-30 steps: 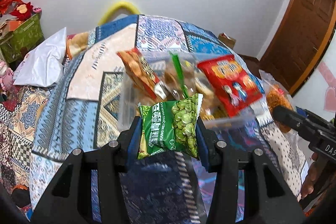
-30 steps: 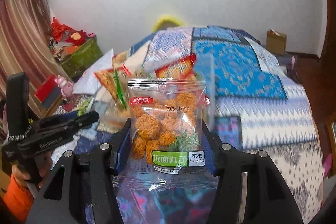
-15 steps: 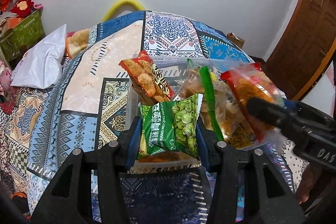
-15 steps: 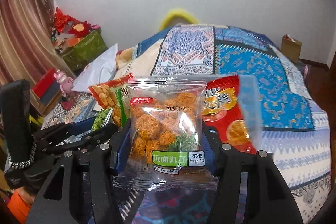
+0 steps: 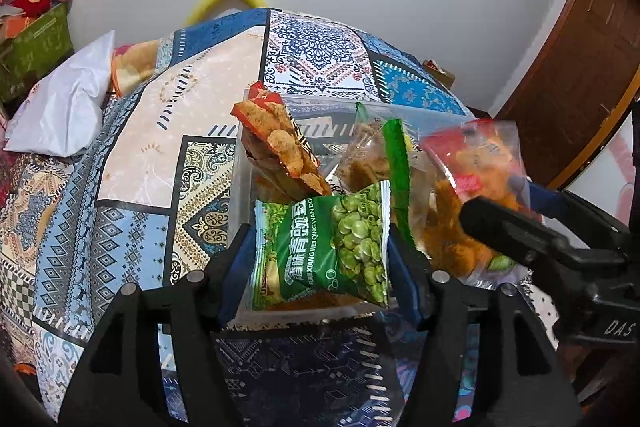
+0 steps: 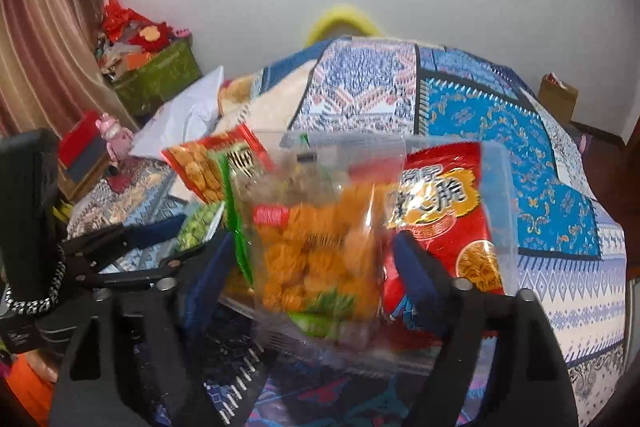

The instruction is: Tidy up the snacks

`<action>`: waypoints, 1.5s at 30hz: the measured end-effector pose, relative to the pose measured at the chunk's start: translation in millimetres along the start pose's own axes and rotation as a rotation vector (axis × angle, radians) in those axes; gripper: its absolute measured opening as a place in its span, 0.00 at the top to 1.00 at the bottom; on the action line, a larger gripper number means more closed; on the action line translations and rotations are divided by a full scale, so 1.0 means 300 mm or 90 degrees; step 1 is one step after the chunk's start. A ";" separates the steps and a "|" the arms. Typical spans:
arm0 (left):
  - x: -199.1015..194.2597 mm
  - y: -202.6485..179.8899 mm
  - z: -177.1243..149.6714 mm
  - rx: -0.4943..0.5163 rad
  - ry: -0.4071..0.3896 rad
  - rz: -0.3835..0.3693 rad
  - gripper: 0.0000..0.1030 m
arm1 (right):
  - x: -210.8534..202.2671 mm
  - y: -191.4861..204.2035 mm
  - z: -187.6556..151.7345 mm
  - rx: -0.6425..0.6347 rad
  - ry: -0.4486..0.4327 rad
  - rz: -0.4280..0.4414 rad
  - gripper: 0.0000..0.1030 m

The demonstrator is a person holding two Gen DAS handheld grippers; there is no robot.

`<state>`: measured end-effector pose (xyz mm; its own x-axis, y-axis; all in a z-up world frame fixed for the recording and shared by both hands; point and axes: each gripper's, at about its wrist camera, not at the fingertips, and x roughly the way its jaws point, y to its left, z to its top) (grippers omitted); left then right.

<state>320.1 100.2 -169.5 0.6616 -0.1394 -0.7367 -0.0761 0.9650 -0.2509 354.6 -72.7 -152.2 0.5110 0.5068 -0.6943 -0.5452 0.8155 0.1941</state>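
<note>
the pea pack [image 5: 326, 247] sat clamped upright in the left gripper [image 5: 320, 255], just near of the clear bin [image 5: 240, 187], its slot straight ahead. the right gripper [image 6: 312, 263] stood wide, its noodle bag [image 6: 316, 255] blurred, seemingly dropping into the bin's right side. a tilted orange pack [image 5: 280, 151] and green-striped bag [image 5: 384, 163] crowded the way.

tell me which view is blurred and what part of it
Right wrist view: the clear noodle-ball packet is motion-smeared, its label unreadable, while the red packet beside it reads fairly sharp. Left wrist view: the green pea packet is crisp; the noodle-ball packet at right is smeared.
</note>
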 end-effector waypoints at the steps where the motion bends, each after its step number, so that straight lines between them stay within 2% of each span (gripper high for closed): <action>1: -0.008 -0.007 -0.001 0.006 -0.004 0.003 0.40 | -0.011 0.002 0.002 -0.004 -0.003 -0.003 0.22; 13: -0.074 -0.046 -0.022 0.031 -0.011 0.007 0.39 | -0.127 -0.026 -0.055 -0.008 -0.031 -0.022 0.22; 22: -0.136 -0.057 -0.143 0.056 0.008 -0.021 0.39 | -0.179 -0.079 -0.209 0.040 0.002 0.013 0.23; 28: -0.110 -0.136 -0.244 0.119 0.049 -0.039 0.39 | -0.191 -0.096 -0.294 0.046 0.028 0.007 0.23; 31: -0.074 -0.175 -0.259 0.124 0.063 -0.042 0.30 | -0.196 -0.121 -0.320 0.063 0.038 0.015 0.23; 33: -0.040 -0.203 -0.258 0.124 0.071 -0.062 0.20 | -0.196 -0.138 -0.329 0.073 0.043 0.011 0.23; 36: 0.007 -0.247 -0.248 0.131 0.079 -0.064 0.17 | -0.201 -0.167 -0.344 0.090 0.046 0.016 0.23; 38: 0.047 -0.271 -0.239 0.149 0.081 -0.046 0.16 | -0.209 -0.179 -0.352 0.095 0.045 0.013 0.23; 41: 0.123 -0.281 -0.230 0.154 0.107 0.004 0.17 | -0.219 -0.193 -0.358 0.101 0.041 0.014 0.22; 43: 0.151 -0.262 -0.234 0.128 0.118 0.008 0.32 | -0.223 -0.193 -0.360 0.098 0.038 0.011 0.22; 45: 0.150 -0.239 -0.241 0.104 0.113 -0.009 0.38 | -0.224 -0.189 -0.361 0.091 0.035 0.007 0.22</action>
<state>301.4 8.8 -230.2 0.5187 -0.1766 -0.8365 0.0643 0.9837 -0.1678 279.3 -183.2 -191.5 0.4659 0.5029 -0.7281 -0.4482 0.8436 0.2958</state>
